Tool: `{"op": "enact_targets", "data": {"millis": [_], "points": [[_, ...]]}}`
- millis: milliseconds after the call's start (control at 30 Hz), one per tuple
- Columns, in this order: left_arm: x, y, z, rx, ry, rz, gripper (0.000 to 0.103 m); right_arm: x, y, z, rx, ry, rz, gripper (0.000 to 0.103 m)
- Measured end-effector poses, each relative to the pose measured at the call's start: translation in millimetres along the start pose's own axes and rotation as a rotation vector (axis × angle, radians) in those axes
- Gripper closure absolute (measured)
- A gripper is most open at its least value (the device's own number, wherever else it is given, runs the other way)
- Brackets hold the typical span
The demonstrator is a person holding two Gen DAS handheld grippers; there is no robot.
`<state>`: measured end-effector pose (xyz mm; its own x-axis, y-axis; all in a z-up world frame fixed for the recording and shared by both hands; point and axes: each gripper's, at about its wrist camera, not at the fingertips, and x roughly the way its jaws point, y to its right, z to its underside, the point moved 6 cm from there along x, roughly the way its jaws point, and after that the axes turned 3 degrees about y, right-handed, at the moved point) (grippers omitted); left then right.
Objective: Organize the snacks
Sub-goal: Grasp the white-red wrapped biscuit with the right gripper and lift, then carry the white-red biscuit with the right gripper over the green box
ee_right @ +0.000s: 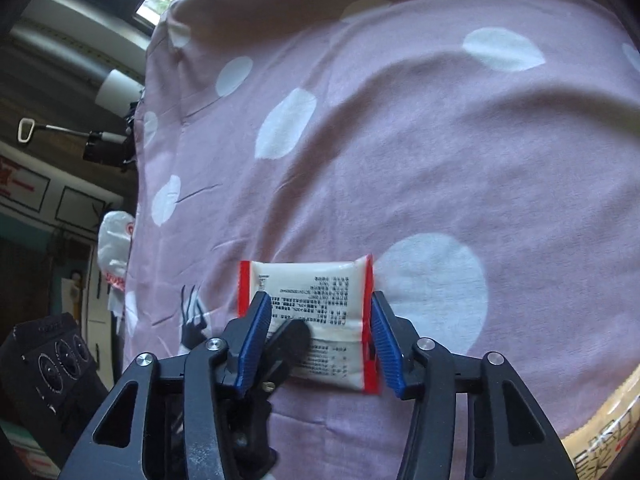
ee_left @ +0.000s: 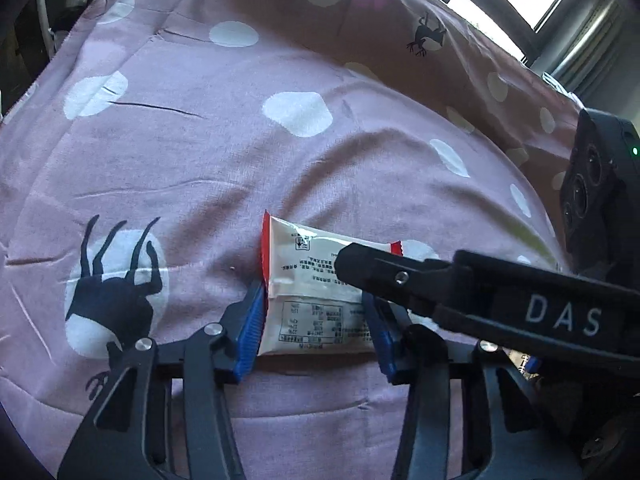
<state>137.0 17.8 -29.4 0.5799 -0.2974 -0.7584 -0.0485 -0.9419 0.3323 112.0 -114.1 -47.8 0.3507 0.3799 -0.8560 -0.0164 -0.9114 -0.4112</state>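
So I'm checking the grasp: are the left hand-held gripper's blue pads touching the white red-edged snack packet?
Touching. The left wrist view shows the left hand-held gripper with both blue pads against the white red-edged snack packet, no gap.

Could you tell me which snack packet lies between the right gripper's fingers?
The white packet with red ends; the yellowish packet lies apart at the frame's lower right corner.
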Motion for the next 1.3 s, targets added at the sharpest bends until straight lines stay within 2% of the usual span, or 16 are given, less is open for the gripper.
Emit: {"op": "enact_targets", "data": {"millis": [67,200,367,500,833,1100,1300], "points": [[0,7,2,0.021,-0.003,-0.011,0.059,-2,0,2,-0.013,0.006,0.016,0.051],[-7,17,8,0.002,-0.021,0.013,0.059,-8,-2,4,-0.007,0.005,0.017,0.051],[-34,44,11,0.067,0.034,0.023,0.059,-33,-3,13,0.010,0.050,0.002,0.051],[-57,68,16,0.115,0.074,0.059,0.056,-71,-4,22,0.006,0.133,0.019,0.051],[-114,138,33,0.215,0.167,0.230,0.054,-174,-2,42,-0.029,0.354,0.129,0.051],[-137,196,54,0.284,0.183,0.357,0.054,-240,22,64,0.009,0.495,0.216,0.050],[-139,240,72,0.374,0.172,0.413,0.052,-276,53,82,0.074,0.561,0.249,0.050]]}}
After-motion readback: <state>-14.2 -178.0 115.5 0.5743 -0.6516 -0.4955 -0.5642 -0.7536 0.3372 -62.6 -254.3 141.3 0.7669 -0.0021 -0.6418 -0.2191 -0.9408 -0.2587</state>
